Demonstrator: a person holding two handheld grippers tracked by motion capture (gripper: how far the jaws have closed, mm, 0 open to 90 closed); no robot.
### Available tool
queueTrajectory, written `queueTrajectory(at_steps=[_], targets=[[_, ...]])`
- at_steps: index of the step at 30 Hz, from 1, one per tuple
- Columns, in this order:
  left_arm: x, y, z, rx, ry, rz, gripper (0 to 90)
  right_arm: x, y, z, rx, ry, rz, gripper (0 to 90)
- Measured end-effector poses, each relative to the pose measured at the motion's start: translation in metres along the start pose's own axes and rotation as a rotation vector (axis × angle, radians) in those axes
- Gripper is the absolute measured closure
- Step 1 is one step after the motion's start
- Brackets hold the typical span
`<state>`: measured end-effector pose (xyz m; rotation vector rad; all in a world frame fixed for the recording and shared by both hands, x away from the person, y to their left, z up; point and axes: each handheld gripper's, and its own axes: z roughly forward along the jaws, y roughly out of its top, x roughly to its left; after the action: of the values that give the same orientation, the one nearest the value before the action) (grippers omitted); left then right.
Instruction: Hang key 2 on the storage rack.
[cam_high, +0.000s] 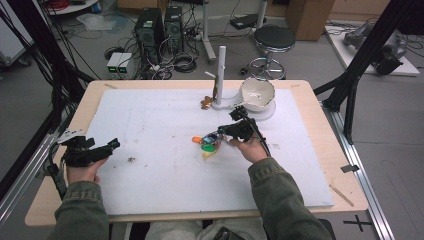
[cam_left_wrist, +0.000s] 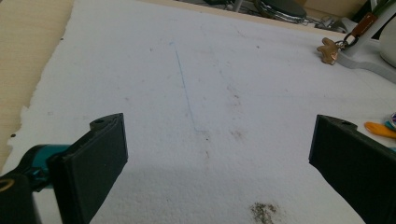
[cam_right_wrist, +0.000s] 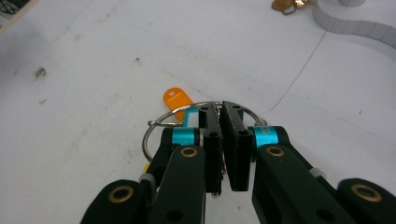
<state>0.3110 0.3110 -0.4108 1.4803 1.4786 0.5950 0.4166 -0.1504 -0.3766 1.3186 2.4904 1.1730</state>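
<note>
A metal key ring (cam_right_wrist: 150, 132) carries an orange tag (cam_right_wrist: 177, 100), and my right gripper (cam_right_wrist: 221, 112) is shut on the ring's wire. In the high view the right gripper (cam_high: 218, 136) is at the middle of the white foam board (cam_high: 150, 165). The orange tag (cam_high: 196, 140), a green tag (cam_high: 206, 148) and a yellow one hang from its tip, close to the board. My left gripper (cam_high: 113, 145) rests at the board's left edge. In its own view the left gripper (cam_left_wrist: 219, 140) is open over bare foam.
A white stand (cam_high: 221, 65) with an upright post is at the back of the board, and a small brown figure (cam_high: 206, 103) hangs from it. A white bowl (cam_high: 257, 95) sits beside the stand. A wooden stick (cam_high: 341, 195) lies on the table's right edge.
</note>
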Motion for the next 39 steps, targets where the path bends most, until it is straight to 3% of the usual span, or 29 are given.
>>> queueTrajectory(at_steps=[14, 21, 32, 39], targets=[[0.000, 0.000, 0.000, 0.001, 0.001, 0.000, 4.8, -0.001, 0.012, -0.014, -0.076, 0.004, 0.048, 87.1], [0.000, 0.000, 0.000, -0.002, -0.001, -0.006, 4.8, 0.002, 0.021, -0.020, -0.098, 0.022, 0.038, 87.1], [0.001, 0.000, 0.000, -0.001, -0.004, -0.009, 4.8, -0.001, 0.034, -0.034, -0.146, 0.043, 0.064, 87.1], [0.001, 0.000, 0.000, 0.003, -0.003, -0.006, 4.8, -0.003, 0.044, -0.046, -0.176, 0.034, 0.073, 87.0]])
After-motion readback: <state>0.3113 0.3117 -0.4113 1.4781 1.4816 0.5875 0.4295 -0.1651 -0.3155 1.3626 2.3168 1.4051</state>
